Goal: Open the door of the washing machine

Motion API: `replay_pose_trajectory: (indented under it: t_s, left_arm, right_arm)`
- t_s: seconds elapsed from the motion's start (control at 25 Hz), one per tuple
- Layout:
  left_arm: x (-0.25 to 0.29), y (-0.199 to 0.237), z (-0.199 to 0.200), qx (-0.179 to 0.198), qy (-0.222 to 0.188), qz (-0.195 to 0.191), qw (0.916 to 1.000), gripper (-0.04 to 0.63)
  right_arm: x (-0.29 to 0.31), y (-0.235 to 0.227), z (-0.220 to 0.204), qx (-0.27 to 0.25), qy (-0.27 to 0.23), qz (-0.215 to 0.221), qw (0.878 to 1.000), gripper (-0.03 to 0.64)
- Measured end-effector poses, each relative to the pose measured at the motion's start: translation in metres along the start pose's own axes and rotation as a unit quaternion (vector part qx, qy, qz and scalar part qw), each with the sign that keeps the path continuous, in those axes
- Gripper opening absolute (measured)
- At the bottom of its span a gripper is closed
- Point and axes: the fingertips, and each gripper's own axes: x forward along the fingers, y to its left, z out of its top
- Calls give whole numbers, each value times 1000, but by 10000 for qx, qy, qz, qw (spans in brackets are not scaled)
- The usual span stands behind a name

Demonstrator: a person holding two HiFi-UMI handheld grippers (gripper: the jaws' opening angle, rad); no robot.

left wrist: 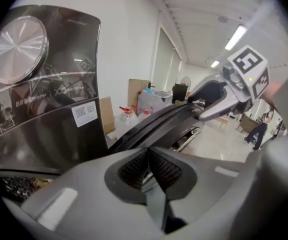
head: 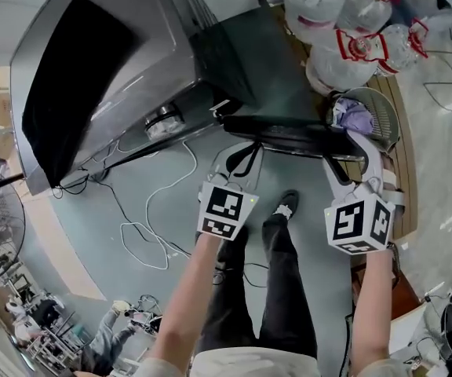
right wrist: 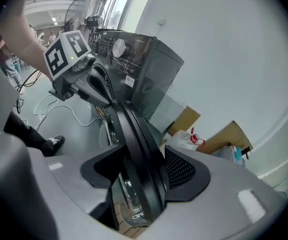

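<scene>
While the right tongs (right wrist: 144, 170) stand wide astride its rim without pinching, the round black door (head: 289, 128) hangs swung out from the dark grey washing machine (head: 132, 61). The left tongs (left wrist: 149, 168) are closed and empty. I'd ease the door outward gently.

Honestly, nothing here I can actually read. There's a white sticker (left wrist: 85, 113) with a QR-type code on the washing machine (left wrist: 39, 134), its dark front, left of centre in my left gripper view. A faint line of print (left wrist: 59, 90) runs above it. Both are too tiny.
</scene>
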Motion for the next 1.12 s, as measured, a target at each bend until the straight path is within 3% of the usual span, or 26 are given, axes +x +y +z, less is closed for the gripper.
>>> replay_pose_trajectory:
  t_s: [0.32, 0.6, 0.92, 1.12]
  left_arm:
    - [7, 4, 3, -285, -11, 428, 9987, 64]
    - [2, 5, -3, -492, -87, 610, 9969, 64]
    - [0, 0, -11, -503, -35, 594, 9970, 66]
    - [-37, -6, -22, -484, -99, 611, 9969, 66]
  right_arm:
    - [9, -12, 1, -184, -192, 291, 9992, 242]
    - [-2, -3, 2, -262, -160, 181, 9994, 239]
    - [-35, 22, 13, 455, -483, 70, 9978, 239]
    - [-51, 75, 34, 1059, -1008, 575, 9876, 239]
